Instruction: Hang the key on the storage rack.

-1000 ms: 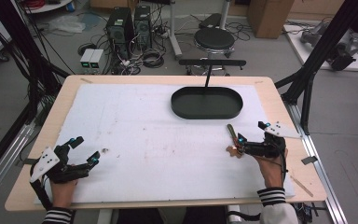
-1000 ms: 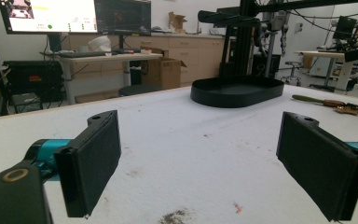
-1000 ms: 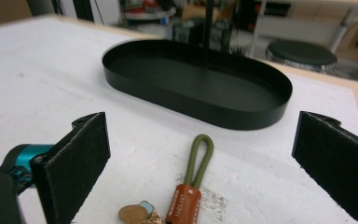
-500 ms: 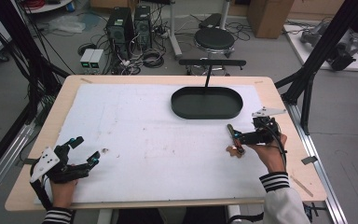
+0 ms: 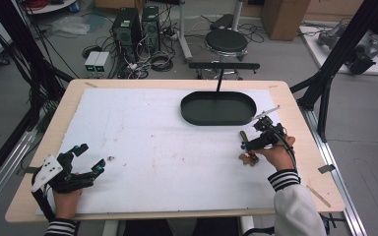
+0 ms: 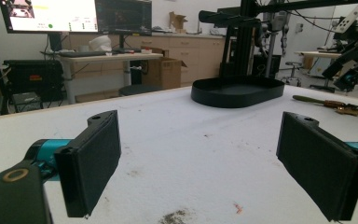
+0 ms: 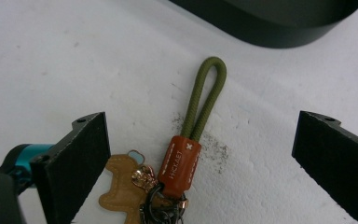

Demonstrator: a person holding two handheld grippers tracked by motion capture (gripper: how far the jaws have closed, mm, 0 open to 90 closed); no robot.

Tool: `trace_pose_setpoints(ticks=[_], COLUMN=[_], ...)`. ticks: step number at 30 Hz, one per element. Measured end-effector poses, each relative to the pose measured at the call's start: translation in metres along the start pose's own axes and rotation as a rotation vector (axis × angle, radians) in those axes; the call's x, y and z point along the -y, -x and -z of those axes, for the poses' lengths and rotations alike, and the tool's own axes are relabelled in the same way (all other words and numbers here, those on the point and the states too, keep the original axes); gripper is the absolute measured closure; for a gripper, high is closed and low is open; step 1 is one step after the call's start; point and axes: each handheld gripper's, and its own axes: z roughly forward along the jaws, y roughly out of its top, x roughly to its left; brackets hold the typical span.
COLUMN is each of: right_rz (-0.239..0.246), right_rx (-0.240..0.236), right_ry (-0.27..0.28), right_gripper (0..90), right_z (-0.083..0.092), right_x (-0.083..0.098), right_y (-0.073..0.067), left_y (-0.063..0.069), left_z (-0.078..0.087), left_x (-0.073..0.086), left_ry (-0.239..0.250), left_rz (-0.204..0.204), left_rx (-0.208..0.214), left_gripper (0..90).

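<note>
A keychain (image 7: pixel 190 140) lies on the white mat, with an olive cord loop, a brown leather sleeve and a tan leather charm. My right gripper (image 7: pixel 204 123) is open above it, one jaw on each side, touching nothing. In the high view the keychain (image 5: pixel 246 147) sits just in front of the black oval tray (image 5: pixel 187 110), under my right gripper (image 5: pixel 246 145). The tray's wall (image 7: pixel 270 28) runs past the cord's far end. My left gripper (image 5: pixel 92 156) rests open and empty at the front left of the table. Between its jaws (image 6: pixel 200 123) is bare mat, with the tray (image 6: pixel 237 91) and keychain (image 6: pixel 328 102) far off.
A white mat (image 5: pixel 152 137) covers most of the wooden table. A small dark speck of dirt (image 5: pixel 110 158) lies near the left gripper. Behind the table stand a stool (image 5: pixel 226 42) and computer towers (image 5: pixel 138 24). Black frame posts (image 5: pixel 325 83) rise at the right edge.
My right gripper has moved left and forward and has tipped down over the keychain. The left gripper and the keychain have stayed put.
</note>
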Motion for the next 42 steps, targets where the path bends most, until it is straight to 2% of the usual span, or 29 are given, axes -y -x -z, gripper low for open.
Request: trace_pose_setpoints(ticks=[1, 2, 8, 9, 13, 14, 21, 29, 42], right_rz=[0.000, -0.011, -0.032, -0.039, -0.050, -0.051, -0.065, -0.111, -0.109], right_rx=[0.000, -0.001, -0.002, -0.010, -0.007, -0.003, -0.013, -0.034, -0.072], right_ry=[0.000, -0.028, -0.090, -0.103, -0.136, -0.165, -0.185, -0.224, -0.251], right_gripper=[4.8, 4.9, 6.8, 14.4, 14.7, 15.6, 25.0, 38.4, 62.9], right_z=[0.000, -0.005, -0.012, -0.013, -0.016, -0.018, -0.022, -0.026, -0.031], right_x=[0.000, -0.001, 0.000, 0.000, -0.001, -0.002, -0.004, -0.005, -0.007], right_y=[0.000, 0.001, 0.002, 0.003, 0.001, 0.001, 0.000, 0.001, 0.003], left_y=[0.000, 0.000, 0.000, 0.000, 0.000, 0.000, 0.000, 0.000, 0.001], left_z=[0.000, 0.000, 0.000, 0.000, 0.000, 0.000, 0.000, 0.000, 0.000], left_x=[0.000, 0.000, 0.000, 0.000, 0.000, 0.000, 0.000, 0.000, 0.000], left_ry=[0.000, 0.000, -0.001, -0.001, -0.002, -0.001, -0.001, -0.003, -0.005], left_rz=[-0.001, 0.000, 0.003, 0.002, 0.001, 0.001, 0.000, -0.005, -0.011], left_rx=[0.000, 0.000, 0.000, 0.001, 0.000, -0.001, -0.001, 0.000, 0.000], left_gripper=[14.2, 14.1, 14.2, 14.1, 14.2, 14.2, 14.2, 14.2, 14.1])
